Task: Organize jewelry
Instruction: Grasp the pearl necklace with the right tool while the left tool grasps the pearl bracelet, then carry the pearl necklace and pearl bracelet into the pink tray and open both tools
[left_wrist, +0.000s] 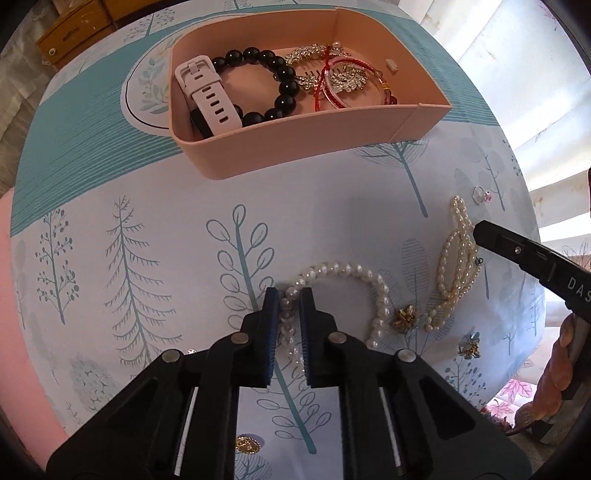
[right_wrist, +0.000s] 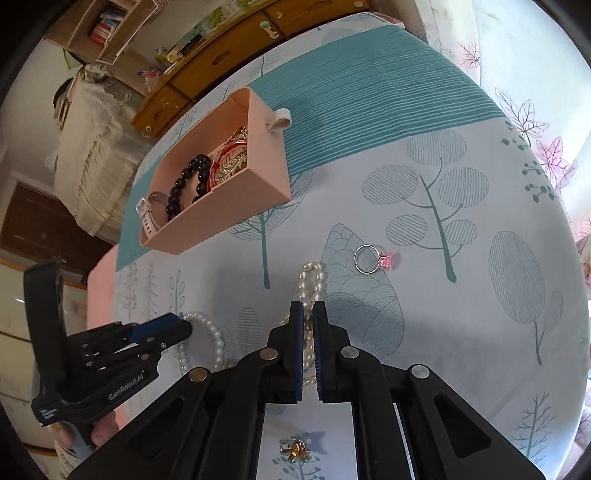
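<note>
Your left gripper (left_wrist: 289, 295) pinched on round-pearl bracelet (left_wrist: 343, 271), strand between pads, lying on tablecloth (left_wrist: 155, 206). Your right gripper (right_wrist: 308, 308) nearly closed around oval-pearl strand (right_wrist: 309, 280); firm grip unclear. Pink-stone ring (right_wrist: 371, 259) just beyond right fingertips. Pink box (left_wrist: 317, 144) farther back, already holding black bead bracelet (left_wrist: 258, 85).

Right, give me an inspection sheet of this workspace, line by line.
Surface: tree-print tablecloth, teal band at the far side.
Job's things: pink box holds a black bead bracelet, white watch strap, red bangles, rhinestone pieces. Loose: round pearl bracelet, rice pearl strand, pink-stone ring, small gold pieces.
Clutter: nothing seen.
Grippers: left gripper closing around the round pearl bracelet; right gripper astride the rice pearl strand.
Cables: nothing seen.
Surroundings: wooden drawers, curtains.
</note>
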